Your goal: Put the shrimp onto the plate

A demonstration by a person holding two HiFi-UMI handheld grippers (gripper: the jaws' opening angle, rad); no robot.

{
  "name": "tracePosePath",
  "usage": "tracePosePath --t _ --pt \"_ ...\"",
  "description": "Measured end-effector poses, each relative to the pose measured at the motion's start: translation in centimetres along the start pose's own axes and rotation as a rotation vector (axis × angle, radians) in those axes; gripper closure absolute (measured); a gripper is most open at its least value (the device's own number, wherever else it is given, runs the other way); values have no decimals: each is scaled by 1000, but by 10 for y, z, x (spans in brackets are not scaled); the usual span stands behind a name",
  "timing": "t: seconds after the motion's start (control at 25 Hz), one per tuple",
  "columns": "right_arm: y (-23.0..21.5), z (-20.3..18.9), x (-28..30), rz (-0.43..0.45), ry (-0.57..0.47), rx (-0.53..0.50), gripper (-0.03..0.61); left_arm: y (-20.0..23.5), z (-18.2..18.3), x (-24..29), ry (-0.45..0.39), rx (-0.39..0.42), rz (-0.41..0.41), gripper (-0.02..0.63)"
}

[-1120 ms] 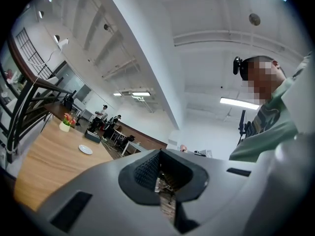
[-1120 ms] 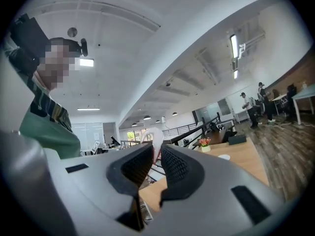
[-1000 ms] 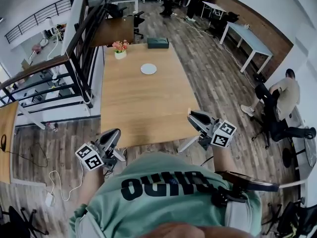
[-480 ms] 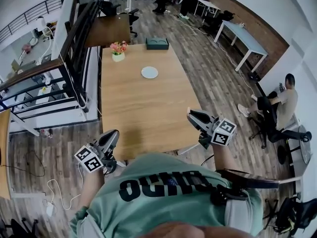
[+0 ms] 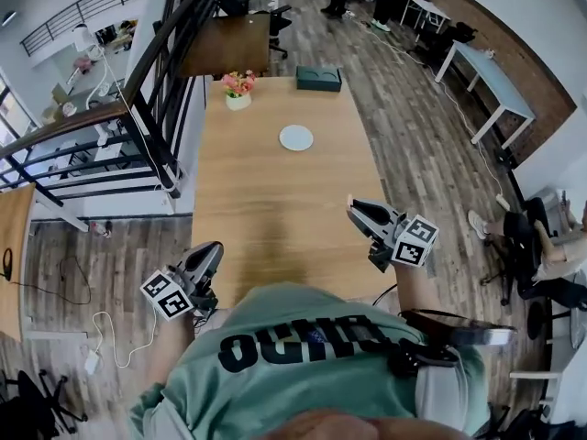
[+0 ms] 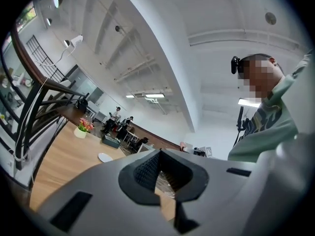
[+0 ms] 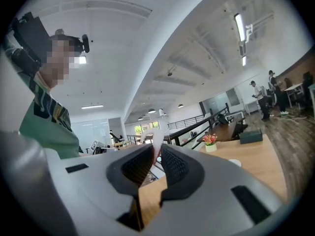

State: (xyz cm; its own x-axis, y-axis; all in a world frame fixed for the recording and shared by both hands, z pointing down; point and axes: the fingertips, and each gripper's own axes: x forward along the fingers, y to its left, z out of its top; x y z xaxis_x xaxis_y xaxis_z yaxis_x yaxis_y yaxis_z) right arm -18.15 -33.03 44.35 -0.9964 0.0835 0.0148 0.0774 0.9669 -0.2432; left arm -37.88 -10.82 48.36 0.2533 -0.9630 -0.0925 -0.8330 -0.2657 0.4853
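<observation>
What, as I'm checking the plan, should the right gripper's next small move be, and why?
Probably reach forward over the table toward the plate: the right gripper pinches a pale shrimp, while the plate sits near the table's far end.

A long pale wooden table point(image 5: 266, 200) stands on a grey-brown plank floor point(image 5: 404, 154). Along its left side runs a black railing point(image 5: 151, 154). Beyond the table's far end is a darker desk point(image 5: 225, 44) with black chairs point(image 5: 275, 21) beside it. White tables point(image 5: 491, 81) line a brown wall point(image 5: 523, 53) on the right. Overhead, the white ceiling point(image 7: 147, 43) carries strip lights point(image 7: 239, 26). A white cable point(image 5: 105, 337) trails across the floor.
</observation>
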Motion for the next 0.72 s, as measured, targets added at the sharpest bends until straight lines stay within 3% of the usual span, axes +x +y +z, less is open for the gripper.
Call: tracePosePath --t 0.08,0.28,0.4,0.6,0.72 --pt "-39 5 9 45 -7 10 523 10 6 27 -26 4 55 611" --pt "-114 20 23 175 22 39 523 9 14 79 -63 -75 172 611" --pt "-148 22 36 201 4 58 523 10 16 98 -74 -118 194 611" --pt "-163 -19 79 157 -21 88 523 60 3 82 17 -63 203 611" --pt "-151 -43 88 92 -5 151 523 94 -9 61 35 -86 180 611"
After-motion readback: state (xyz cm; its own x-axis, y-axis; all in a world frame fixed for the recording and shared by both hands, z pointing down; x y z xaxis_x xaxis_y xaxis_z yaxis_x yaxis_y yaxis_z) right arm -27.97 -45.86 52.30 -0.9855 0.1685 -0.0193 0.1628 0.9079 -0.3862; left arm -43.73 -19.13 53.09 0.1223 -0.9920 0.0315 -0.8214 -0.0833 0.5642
